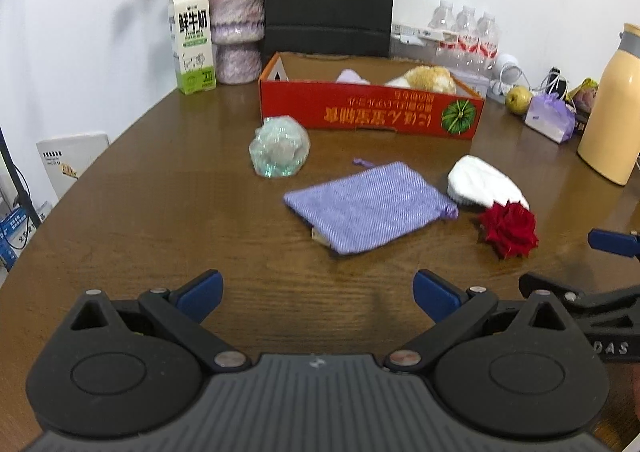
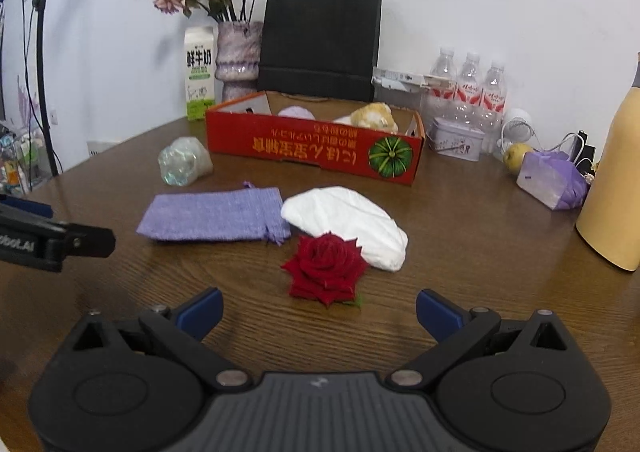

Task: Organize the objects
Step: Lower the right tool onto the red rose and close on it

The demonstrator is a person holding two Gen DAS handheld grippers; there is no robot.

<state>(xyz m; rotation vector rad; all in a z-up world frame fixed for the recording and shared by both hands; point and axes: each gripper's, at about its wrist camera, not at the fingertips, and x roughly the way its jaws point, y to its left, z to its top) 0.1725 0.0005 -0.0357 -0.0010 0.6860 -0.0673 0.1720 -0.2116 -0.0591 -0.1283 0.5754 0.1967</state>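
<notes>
On the table (image 2: 480,236), red rose (image 2: 324,270) lies beyond spread fingers (image 2: 438,314).

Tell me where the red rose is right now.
The red rose lies on the brown table, directly ahead of the open right tool in its view, touching the white cloth, with the purple pouch nearby.

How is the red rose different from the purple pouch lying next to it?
The red rose is deep red, round and made of layered petals; the purple pouch is pale purple woven cloth. The rose bunches up off the table, while the pouch lies flat and spreads wider. The pouch has a drawstring end; the rose shows a bit of green leaf. Both rest loose on the brown table, outside the red box.
</notes>
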